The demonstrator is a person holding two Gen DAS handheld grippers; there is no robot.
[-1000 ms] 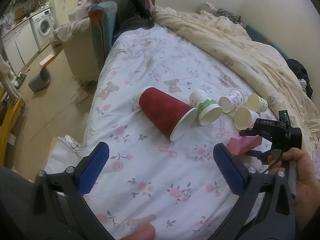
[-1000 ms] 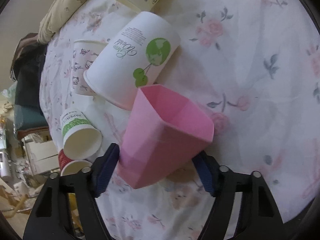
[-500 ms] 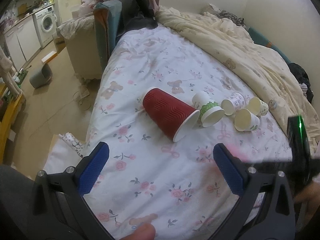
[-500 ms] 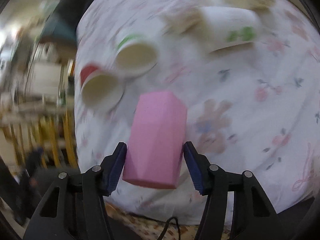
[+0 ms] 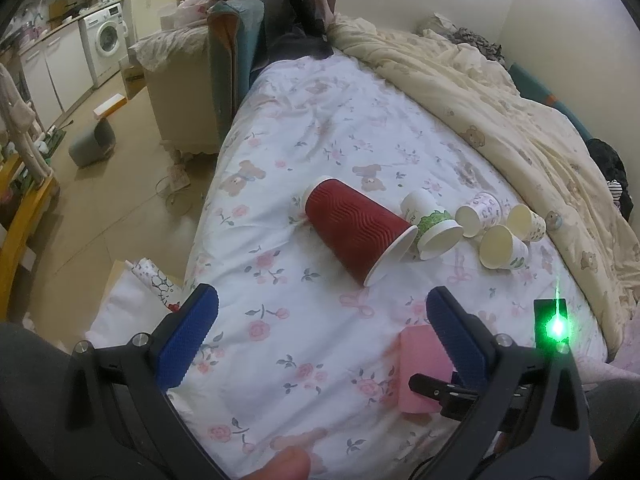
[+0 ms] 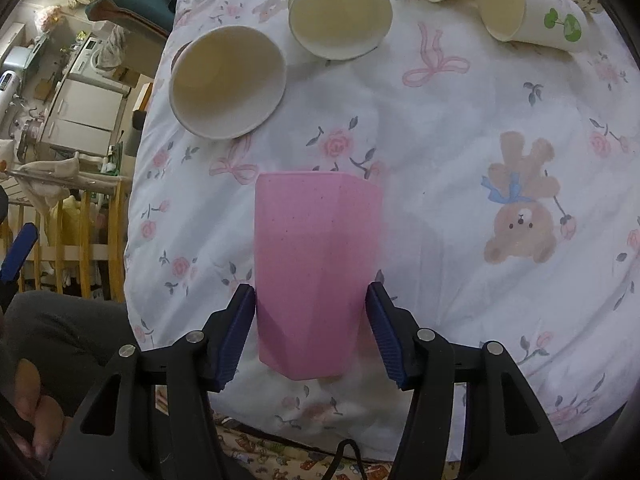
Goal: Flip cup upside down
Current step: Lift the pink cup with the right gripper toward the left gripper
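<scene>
The pink cup (image 6: pixel 316 276) now sits between your right tongs (image 6: pixel 311 330), wide end away from you toward the paper cups, narrow base nearest the tongs. A second ago it lay tilted among the white cups with its mouth showing; since then you have carried it back toward the near edge of the bed (image 6: pixel 480 152) and swung it round, so the flip looks well under way, though I cannot tell whether its rim already touches the sheet. The right tongs pinch the pink cup at its lower walls, both blue pads pressed against it.

Ahead of the right tongs lie the paper cups on their sides: the red cup (image 5: pixel 356 232) to the front left, the green-band cup (image 6: pixel 340 16) straight ahead, the tree-print cup (image 6: pixel 528 12) front right.

Your left tongs (image 5: pixel 320 340) stay spread wide and hold nothing (they have barely shifted), with the pink cup (image 5: pixel 420 368) just beside their right finger. If the mouth is down, you need only lower and let go.
</scene>
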